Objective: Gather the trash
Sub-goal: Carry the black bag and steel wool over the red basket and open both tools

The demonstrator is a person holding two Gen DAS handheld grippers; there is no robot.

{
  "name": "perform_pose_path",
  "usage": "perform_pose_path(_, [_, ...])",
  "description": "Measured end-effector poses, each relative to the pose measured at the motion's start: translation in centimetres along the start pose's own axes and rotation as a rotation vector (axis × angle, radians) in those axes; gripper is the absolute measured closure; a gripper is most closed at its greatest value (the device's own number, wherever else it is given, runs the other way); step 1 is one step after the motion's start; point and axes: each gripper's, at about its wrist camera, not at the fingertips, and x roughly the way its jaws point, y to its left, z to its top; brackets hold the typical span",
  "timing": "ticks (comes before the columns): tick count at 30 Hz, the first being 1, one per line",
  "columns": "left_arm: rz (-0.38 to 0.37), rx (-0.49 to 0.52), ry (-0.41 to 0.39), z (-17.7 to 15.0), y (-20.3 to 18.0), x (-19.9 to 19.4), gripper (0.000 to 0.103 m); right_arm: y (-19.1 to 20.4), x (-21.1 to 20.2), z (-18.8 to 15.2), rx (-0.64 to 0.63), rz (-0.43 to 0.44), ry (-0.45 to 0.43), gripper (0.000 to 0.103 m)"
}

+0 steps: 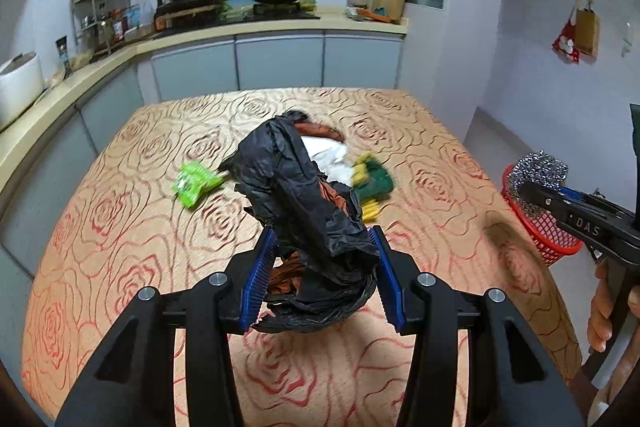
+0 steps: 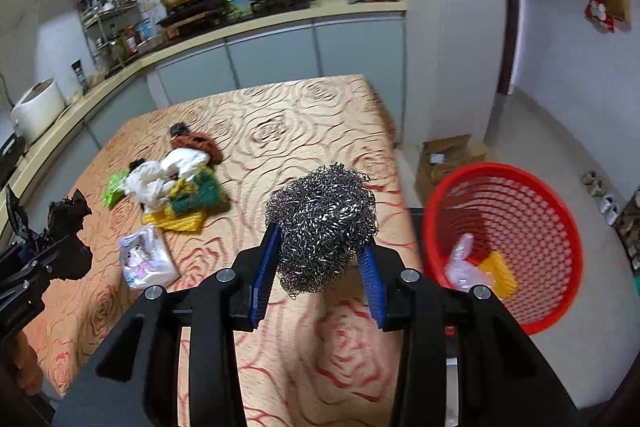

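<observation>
Your right hand-held gripper (image 2: pixel 320 267) is clamped on the steel wool (image 2: pixel 322 227), and the red basket (image 2: pixel 532 227) sits just right of it, below desk (image 2: pixel 280 131) level, holding a yellow scrap and clear wrapper. Your left hand-held gripper (image 1: pixel 326 275) grips the black bag (image 1: pixel 308 203), farther from that basket.

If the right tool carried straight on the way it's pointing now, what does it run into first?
Probably the table. The right tool, shut on the steel wool, points downward over bare tablecloth. The red basket sits off to its right, the trash pile to its left; neither looks in line, though depth is unclear.
</observation>
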Motion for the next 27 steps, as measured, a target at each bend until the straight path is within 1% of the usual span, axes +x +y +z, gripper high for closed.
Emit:
perform_pose_path(10, [-0.075,0.061,-0.05,2.0,-4.9,-0.2,0.057,-3.5,-3.4,0.1,0.052,-0.052,-0.066,0.065])
perform_pose_path(17, [-0.144,0.113,-0.094,3.2,-9.3,0.0,0.057,-6.4,-5.3,-0.4,0.092,-0.125,-0.104,0.065])
perform_pose_path(22, [-0.2,0.168,-0.12,4.1,-13.0,0.5,0.057,-8.4,-5.7,-0.6,0.116,-0.156,-0.112,0.065])
perform_pose_path(27, [-0.251,0.208,-0.125,4.6,-16.0,1.5,0.057,-10.2,-6.2,-0.7,0.136,-0.186,-0.119,0.065])
